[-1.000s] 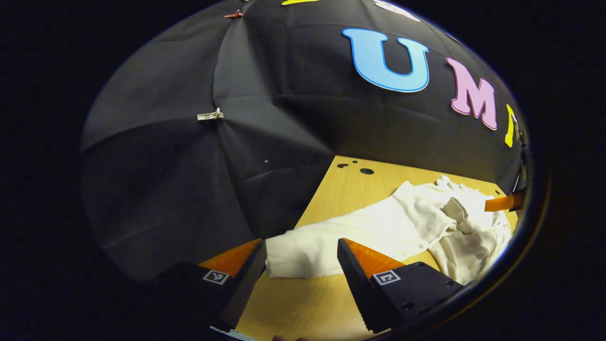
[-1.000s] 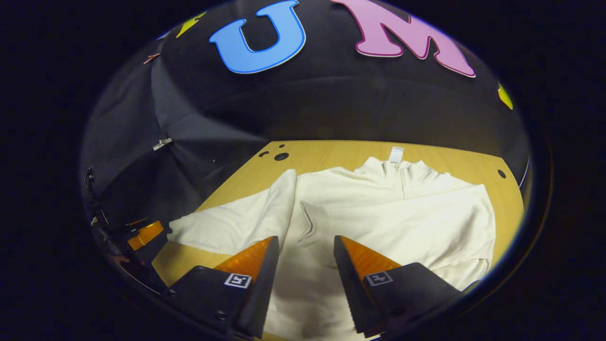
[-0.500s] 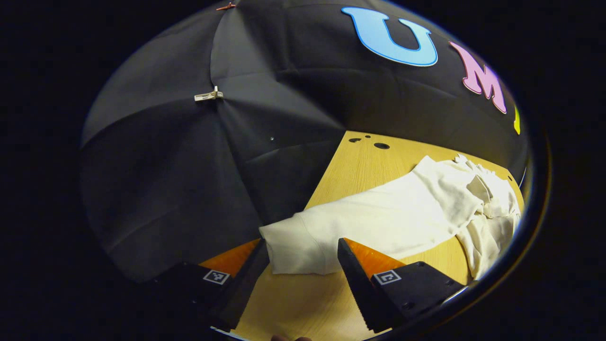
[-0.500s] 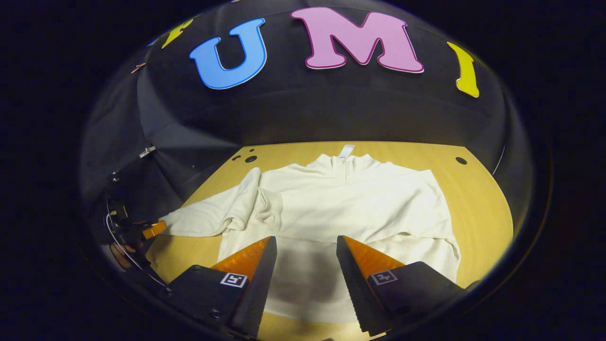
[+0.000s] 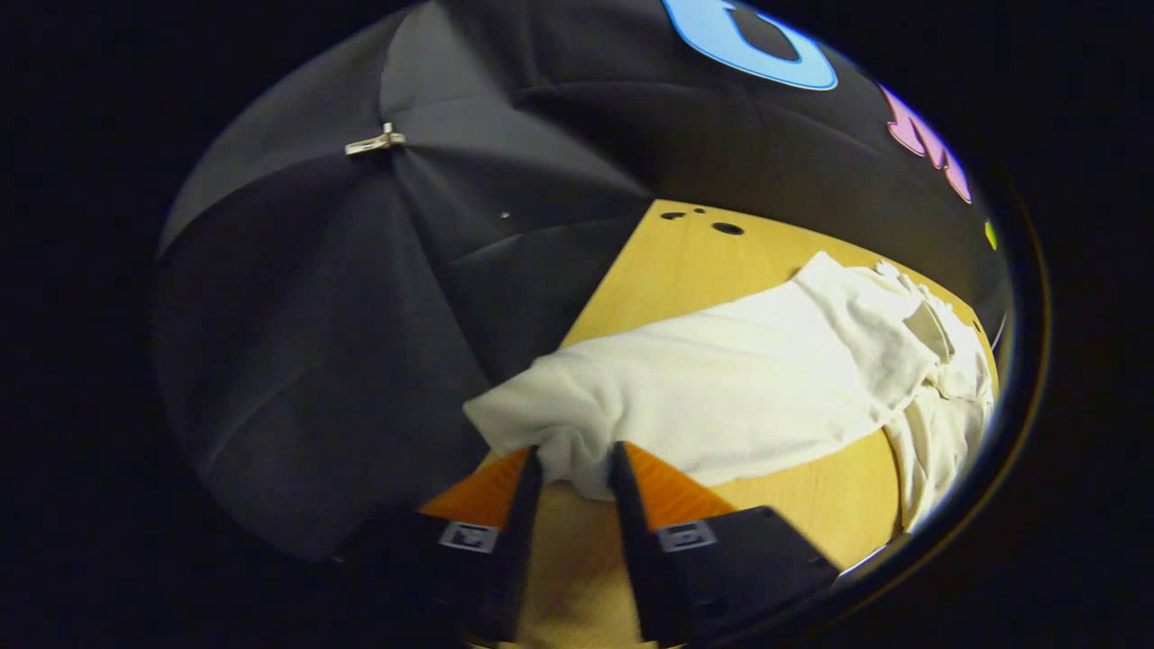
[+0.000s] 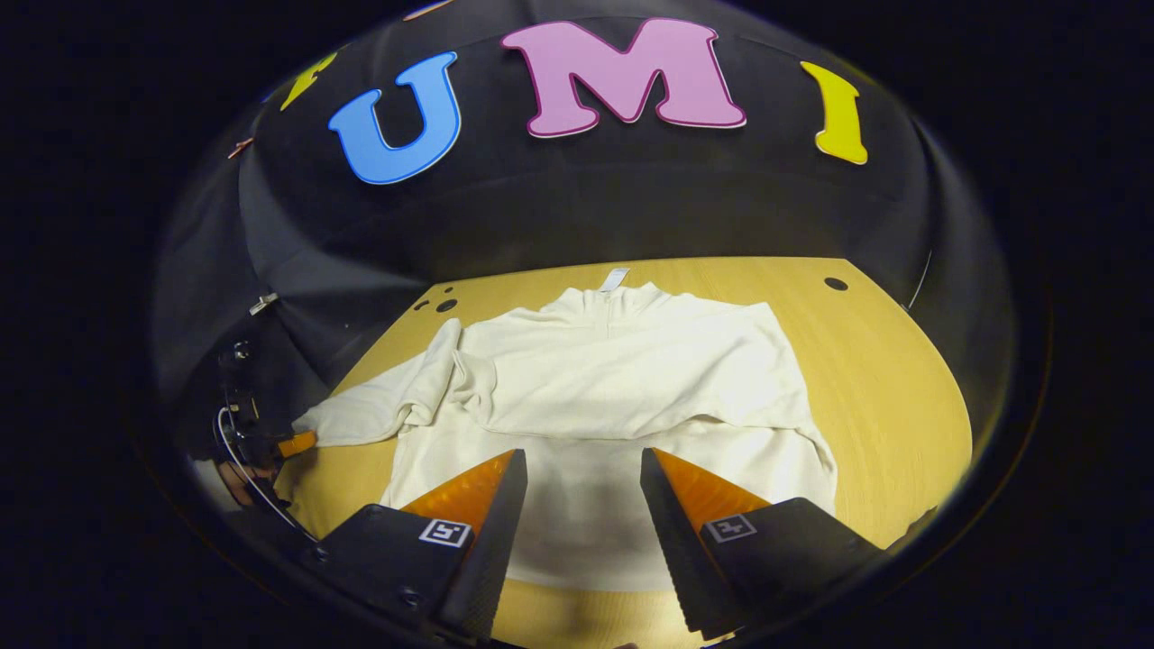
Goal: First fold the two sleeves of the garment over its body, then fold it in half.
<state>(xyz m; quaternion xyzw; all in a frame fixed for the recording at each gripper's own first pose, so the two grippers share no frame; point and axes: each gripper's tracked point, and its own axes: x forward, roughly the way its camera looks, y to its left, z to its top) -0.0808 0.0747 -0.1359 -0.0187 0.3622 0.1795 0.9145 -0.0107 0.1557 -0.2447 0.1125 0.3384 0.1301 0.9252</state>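
Note:
A cream long-sleeved garment [image 6: 622, 361] lies flat on the wooden table [image 6: 888, 379], collar at the far side. One sleeve lies folded across its body [image 6: 685, 410]. The other sleeve [image 6: 379, 410] stretches out sideways to the table's edge. In the left gripper view this sleeve [image 5: 721, 397] runs away from me, and my left gripper [image 5: 574, 473] is shut on its cuff [image 5: 550, 424], which bunches up between the fingers. The left gripper [image 6: 293, 443] also appears small at that cuff in the right gripper view. My right gripper [image 6: 577, 469] hangs open above the garment's near hem, holding nothing.
Round holes mark the table's far corners [image 6: 836, 284] [image 6: 445, 306]. The black cloth wall stands close behind and beside the table, with a pale clip [image 5: 374, 141] on it. A hand [image 6: 236, 482] holds the left gripper past the table's edge.
My left gripper moved forward onto the cuff and shut on it. My right gripper drew back and up from the body, staying open, so more of the garment shows.

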